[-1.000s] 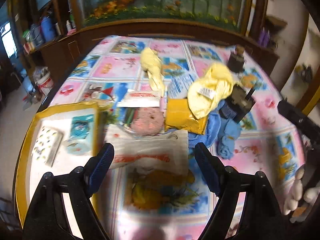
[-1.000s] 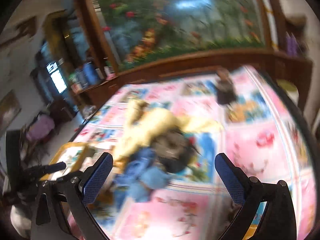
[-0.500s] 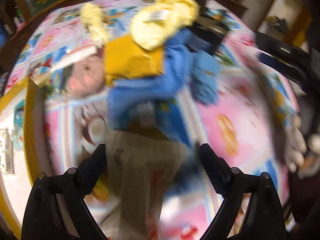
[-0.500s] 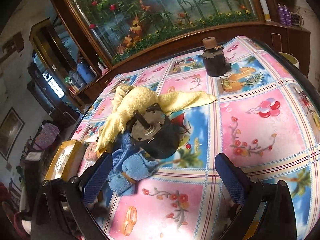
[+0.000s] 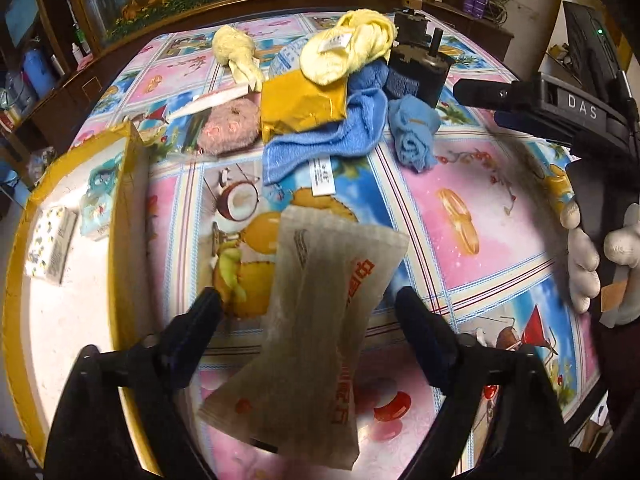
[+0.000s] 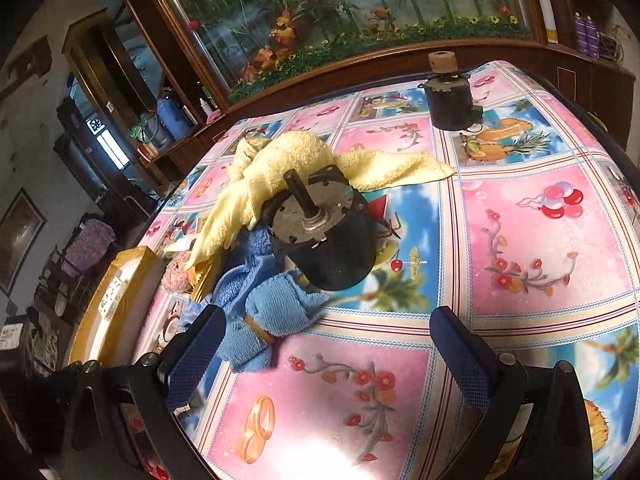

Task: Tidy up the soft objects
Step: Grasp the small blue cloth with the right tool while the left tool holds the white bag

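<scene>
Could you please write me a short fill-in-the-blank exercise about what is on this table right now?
1. The grey packet between the fingers of the left gripper bears ______ lettering.
2. The yellow towel is draped over a black ______.
3. The box at the table's left edge has ______ walls.
4. The right gripper holds ______.

Missing words: red; motor; yellow; nothing
</scene>
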`<state>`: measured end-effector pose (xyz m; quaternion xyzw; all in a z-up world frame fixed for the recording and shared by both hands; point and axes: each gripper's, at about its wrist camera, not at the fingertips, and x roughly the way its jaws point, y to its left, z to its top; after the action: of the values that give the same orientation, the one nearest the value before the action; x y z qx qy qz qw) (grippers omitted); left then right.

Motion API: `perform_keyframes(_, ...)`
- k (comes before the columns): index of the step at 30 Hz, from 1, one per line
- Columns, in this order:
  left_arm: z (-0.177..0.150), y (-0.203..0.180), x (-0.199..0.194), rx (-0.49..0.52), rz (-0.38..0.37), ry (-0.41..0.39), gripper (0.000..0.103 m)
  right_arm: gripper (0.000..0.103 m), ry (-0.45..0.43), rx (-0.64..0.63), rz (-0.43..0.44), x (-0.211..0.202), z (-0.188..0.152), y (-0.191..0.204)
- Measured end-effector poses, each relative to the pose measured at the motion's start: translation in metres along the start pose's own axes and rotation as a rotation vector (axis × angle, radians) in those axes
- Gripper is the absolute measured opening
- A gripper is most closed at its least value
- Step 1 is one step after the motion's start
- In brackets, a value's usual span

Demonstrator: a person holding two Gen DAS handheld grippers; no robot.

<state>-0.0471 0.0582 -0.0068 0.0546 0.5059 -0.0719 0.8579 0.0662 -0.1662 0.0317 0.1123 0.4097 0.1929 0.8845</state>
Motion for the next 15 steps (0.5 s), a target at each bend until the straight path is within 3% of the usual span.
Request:
perform_keyframes(1, 0.0, 0.002, 0.005, -0.013, -0.024, 0.01, 0.055, 0.103, -0.002, -0.003, -0.007, 0.001, -0.001, 0.0)
perform_keyframes(5, 0.002, 0.009, -0.012, -0.055, -0.07, -0.048, 0.049, 0.103, 0.013, -0.012, -0.017, 0.005, -0.005, 0.003)
perform_keyframes(15, 0.002, 0.04, -0.086, -0.161, -0.157, -0.19, 0.049, 0.098, 0.069, -0.05, -0.003, 0.004, -0.003, 0.031)
